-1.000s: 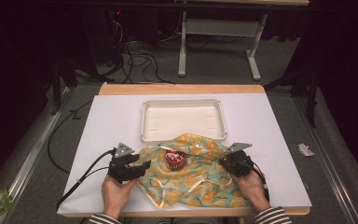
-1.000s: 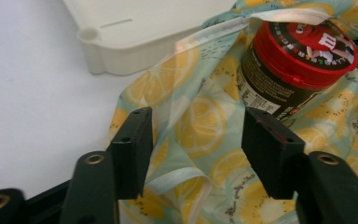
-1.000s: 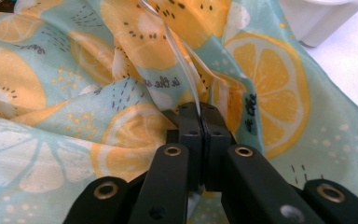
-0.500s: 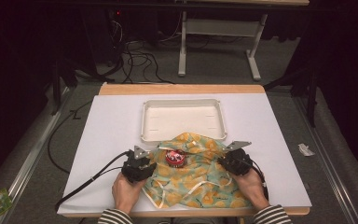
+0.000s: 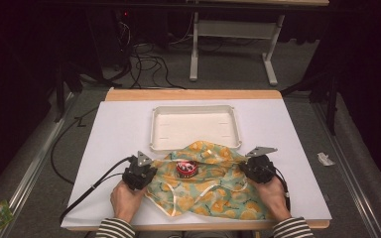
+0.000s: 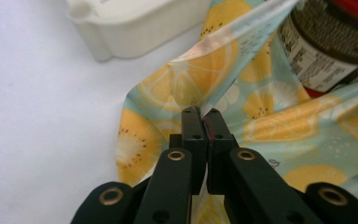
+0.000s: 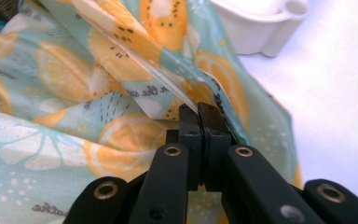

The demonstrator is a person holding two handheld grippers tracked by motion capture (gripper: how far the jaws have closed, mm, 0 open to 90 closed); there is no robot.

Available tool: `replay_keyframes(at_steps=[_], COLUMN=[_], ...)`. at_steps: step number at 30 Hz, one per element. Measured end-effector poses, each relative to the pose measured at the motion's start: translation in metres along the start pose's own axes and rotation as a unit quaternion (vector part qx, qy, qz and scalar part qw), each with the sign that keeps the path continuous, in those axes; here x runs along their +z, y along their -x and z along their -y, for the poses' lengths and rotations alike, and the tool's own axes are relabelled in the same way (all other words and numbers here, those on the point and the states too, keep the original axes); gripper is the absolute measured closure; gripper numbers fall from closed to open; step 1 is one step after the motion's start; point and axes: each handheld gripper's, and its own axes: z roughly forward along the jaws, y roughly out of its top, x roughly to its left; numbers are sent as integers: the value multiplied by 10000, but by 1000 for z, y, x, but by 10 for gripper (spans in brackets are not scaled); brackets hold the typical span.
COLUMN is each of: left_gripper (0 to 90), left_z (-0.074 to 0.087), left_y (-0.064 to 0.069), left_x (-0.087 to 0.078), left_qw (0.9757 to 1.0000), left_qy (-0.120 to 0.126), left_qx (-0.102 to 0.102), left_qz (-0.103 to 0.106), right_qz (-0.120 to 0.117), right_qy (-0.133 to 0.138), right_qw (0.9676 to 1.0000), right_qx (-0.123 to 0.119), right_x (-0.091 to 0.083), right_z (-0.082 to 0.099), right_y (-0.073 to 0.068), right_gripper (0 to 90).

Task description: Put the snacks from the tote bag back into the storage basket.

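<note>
A plastic bag (image 5: 213, 196) printed with lemon slices lies on the near half of the white table, and a dark jar with a red lid (image 5: 186, 168) stands in it. My left gripper (image 5: 150, 172) is at the bag's left edge. Its jaws have just been closing and now pinch the edge of the bag (image 6: 191, 79), with my left gripper (image 6: 204, 114) shut on it and the jar (image 6: 326, 51) close behind. My right gripper (image 5: 248, 168) is shut on the right edge; the right gripper view has my right gripper (image 7: 198, 112) clamping a fold of the bag (image 7: 74, 65).
A shallow white tray (image 5: 154, 134) stands just beyond the bag, its corner close to each gripper (image 6: 130, 28) (image 7: 261, 32). Cables (image 5: 89, 191) trail off the table's left side. White table surface (image 5: 114, 129) lies bare to the left and right.
My left gripper has moved right to the bag's left edge and its jaws have shut on that edge. The right gripper has kept its hold and place.
</note>
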Motion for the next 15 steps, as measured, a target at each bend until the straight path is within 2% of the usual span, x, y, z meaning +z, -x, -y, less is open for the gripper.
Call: replay_keyframes(at_steps=[3,15], left_gripper=[896,897], left_z=[-2,-3], left_y=[-4,-10], left_x=[-2,0], left_qw=[10000,9998], left_qy=[45,187], left_qx=[-28,-32], left_qz=[-14,8], right_qz=[-11,52], right_qy=[-44,-229], right_qw=[10000,9997], right_qx=[85,32], right_x=[3,3], right_z=[0,8], right_y=[4,7], right_gripper=[900,900])
